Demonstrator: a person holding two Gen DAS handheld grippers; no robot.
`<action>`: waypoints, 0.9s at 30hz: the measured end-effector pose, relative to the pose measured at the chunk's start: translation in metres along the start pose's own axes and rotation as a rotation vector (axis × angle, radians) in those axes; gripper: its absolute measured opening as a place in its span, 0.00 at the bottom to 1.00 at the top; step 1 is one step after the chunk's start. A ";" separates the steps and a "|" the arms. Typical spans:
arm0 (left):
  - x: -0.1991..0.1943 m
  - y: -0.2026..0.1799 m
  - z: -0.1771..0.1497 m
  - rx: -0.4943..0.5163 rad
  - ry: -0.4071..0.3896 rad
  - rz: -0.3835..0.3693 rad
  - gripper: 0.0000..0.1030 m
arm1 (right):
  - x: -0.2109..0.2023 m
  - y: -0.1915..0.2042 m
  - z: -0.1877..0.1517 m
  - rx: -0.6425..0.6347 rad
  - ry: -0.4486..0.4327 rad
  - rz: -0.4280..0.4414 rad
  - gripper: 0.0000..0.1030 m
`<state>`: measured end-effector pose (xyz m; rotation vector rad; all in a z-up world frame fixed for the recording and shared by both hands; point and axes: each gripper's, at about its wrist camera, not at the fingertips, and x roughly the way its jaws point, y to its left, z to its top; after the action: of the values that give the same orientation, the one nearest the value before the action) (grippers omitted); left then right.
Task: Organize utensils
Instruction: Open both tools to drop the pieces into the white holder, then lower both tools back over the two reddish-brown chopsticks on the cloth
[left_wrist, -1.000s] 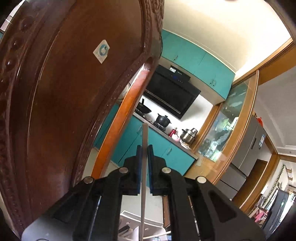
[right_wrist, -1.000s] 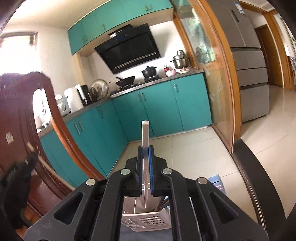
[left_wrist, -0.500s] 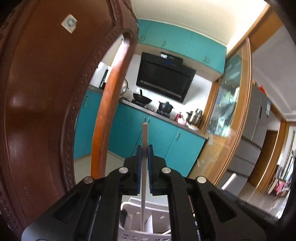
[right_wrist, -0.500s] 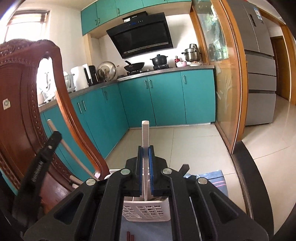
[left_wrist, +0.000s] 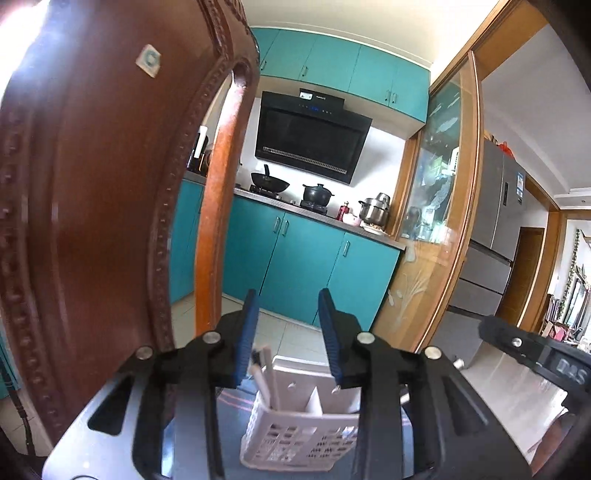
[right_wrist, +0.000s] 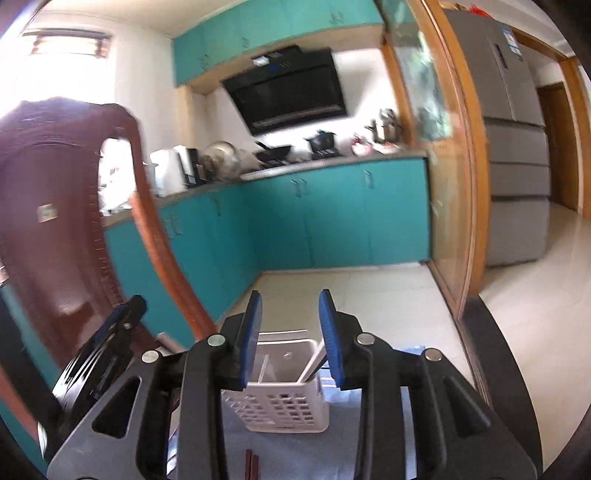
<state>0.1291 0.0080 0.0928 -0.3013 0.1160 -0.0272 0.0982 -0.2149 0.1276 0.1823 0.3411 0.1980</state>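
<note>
Both the left gripper (left_wrist: 287, 334) and right gripper (right_wrist: 291, 338), fingers just parted and empty, hang above the white caddy (right_wrist: 275, 406), utensils upright below.

White perforated utensil caddy (left_wrist: 295, 439) stands upright just below my fingertips. White utensil handles (left_wrist: 264, 373) lean inside its compartments.
</note>
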 end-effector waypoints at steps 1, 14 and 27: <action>-0.004 0.004 -0.001 -0.003 0.017 -0.008 0.33 | -0.005 0.001 -0.004 -0.019 -0.001 0.040 0.31; -0.001 0.039 -0.047 -0.009 0.332 0.040 0.33 | 0.113 0.015 -0.183 -0.061 0.791 0.179 0.31; 0.011 0.046 -0.062 0.035 0.418 0.078 0.41 | 0.138 0.037 -0.213 -0.179 0.801 -0.019 0.09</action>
<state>0.1335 0.0328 0.0194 -0.2523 0.5413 -0.0141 0.1454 -0.1177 -0.1052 -0.0888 1.1162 0.2767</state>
